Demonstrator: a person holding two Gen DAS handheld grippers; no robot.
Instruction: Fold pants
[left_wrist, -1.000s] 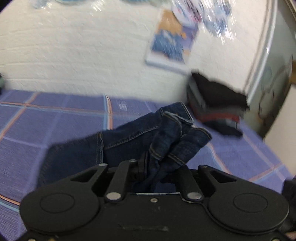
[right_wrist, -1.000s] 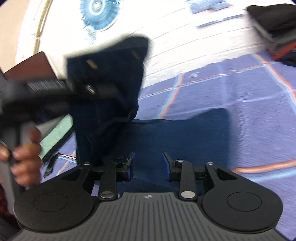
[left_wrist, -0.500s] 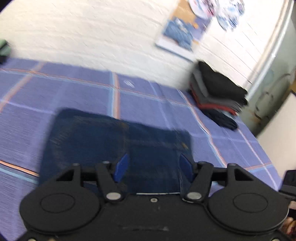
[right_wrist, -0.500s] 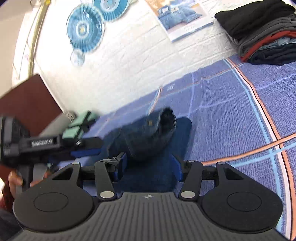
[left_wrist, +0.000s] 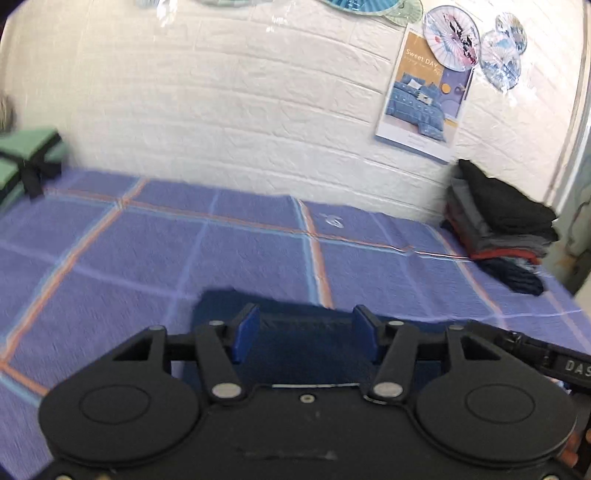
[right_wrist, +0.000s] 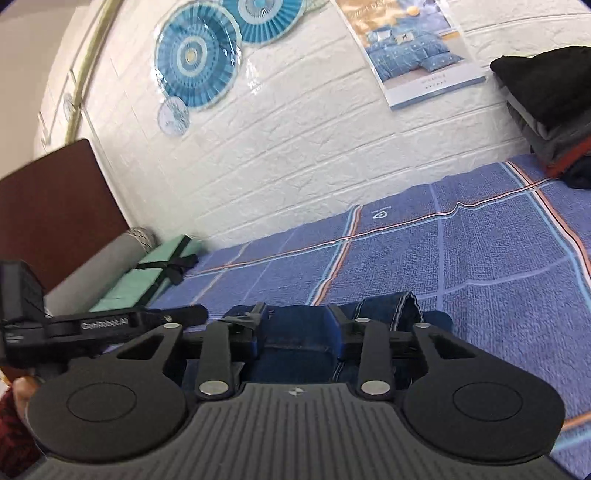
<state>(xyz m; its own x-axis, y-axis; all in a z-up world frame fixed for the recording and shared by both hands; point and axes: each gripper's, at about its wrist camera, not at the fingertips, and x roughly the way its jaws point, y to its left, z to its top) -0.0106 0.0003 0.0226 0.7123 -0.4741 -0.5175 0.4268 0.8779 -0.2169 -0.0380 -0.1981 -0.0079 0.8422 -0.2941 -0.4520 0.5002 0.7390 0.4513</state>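
Observation:
The dark blue jeans (left_wrist: 306, 347) lie folded flat on the blue checked bedspread (left_wrist: 229, 258), just in front of both grippers. My left gripper (left_wrist: 306, 334) is open and empty, its blue pads above the near part of the jeans. My right gripper (right_wrist: 295, 332) is open and empty over the jeans (right_wrist: 295, 354). A hem end (right_wrist: 402, 306) curls up to the right of the right finger. The left gripper (right_wrist: 110, 325) shows at the left of the right wrist view.
A stack of folded clothes (left_wrist: 502, 225) sits at the far right by the white brick wall (left_wrist: 221, 110). A green folded bundle with a black strap (left_wrist: 29, 162) lies at the far left. A brown headboard (right_wrist: 48, 206) stands left.
One second ago my left gripper was shut on bunched denim and held it up. It has let go; the jeans now lie flat. Both grippers have drawn back and tilted up.

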